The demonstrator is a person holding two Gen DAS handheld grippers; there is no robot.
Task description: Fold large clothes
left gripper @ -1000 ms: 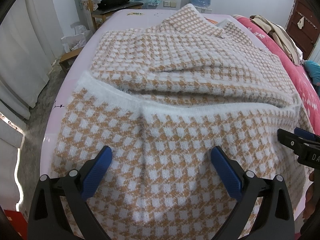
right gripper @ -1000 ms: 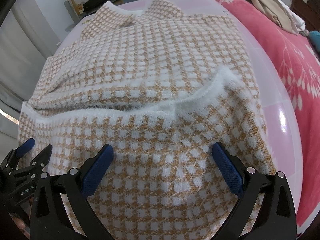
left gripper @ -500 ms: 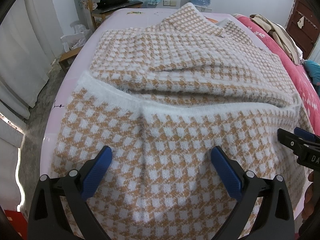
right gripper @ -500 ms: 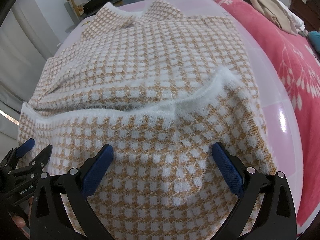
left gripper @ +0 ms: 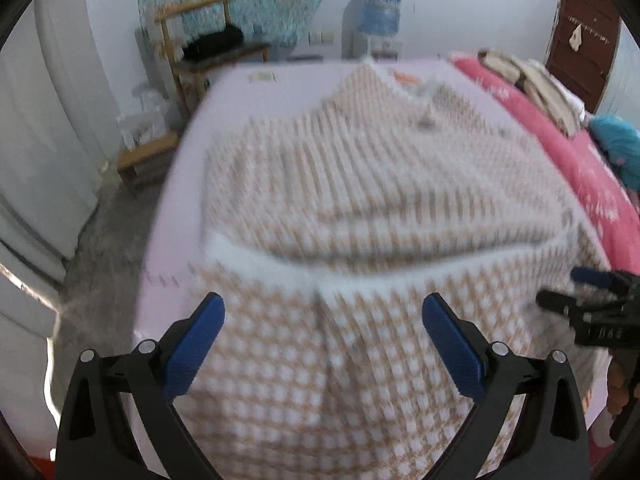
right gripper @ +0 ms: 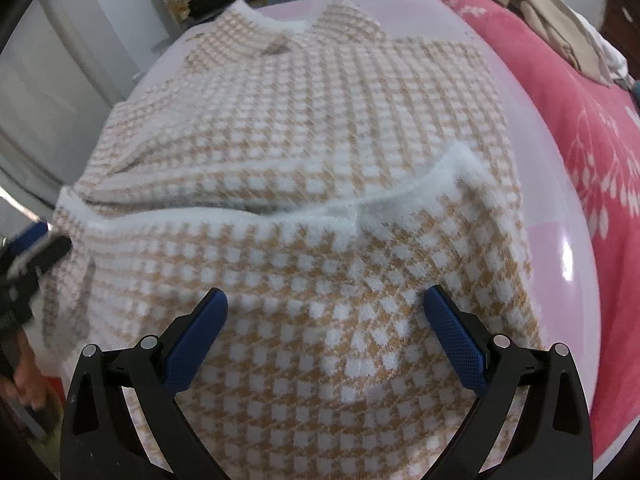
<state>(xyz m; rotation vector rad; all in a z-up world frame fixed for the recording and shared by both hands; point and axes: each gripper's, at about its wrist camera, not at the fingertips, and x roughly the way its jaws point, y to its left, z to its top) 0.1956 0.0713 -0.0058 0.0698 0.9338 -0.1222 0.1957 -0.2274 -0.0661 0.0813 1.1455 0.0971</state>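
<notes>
Fuzzy tan-and-white checked knit sweater [right gripper: 304,128] lies on pale pink tabletop [right gripper: 560,216], hem folded up. Left gripper [left gripper: 322,312] and right gripper [right gripper: 326,308]: jaws spread wide, released, grasping nothing.

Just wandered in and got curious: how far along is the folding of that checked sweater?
Partly done. The sweater already has its hem folded up over the body. Nothing is in hand: the left hand-held gripper and right hand-held gripper are both open above it. Further folds look left.

A pink table [left gripper: 172,216] stands beside a red floral blanket [right gripper: 592,128] on the right, with beige clothes [right gripper: 552,12] heaped far on it. Far left, a wooden chair [left gripper: 192,28]; behind, seemingly a water dispenser [left gripper: 382,4].
</notes>
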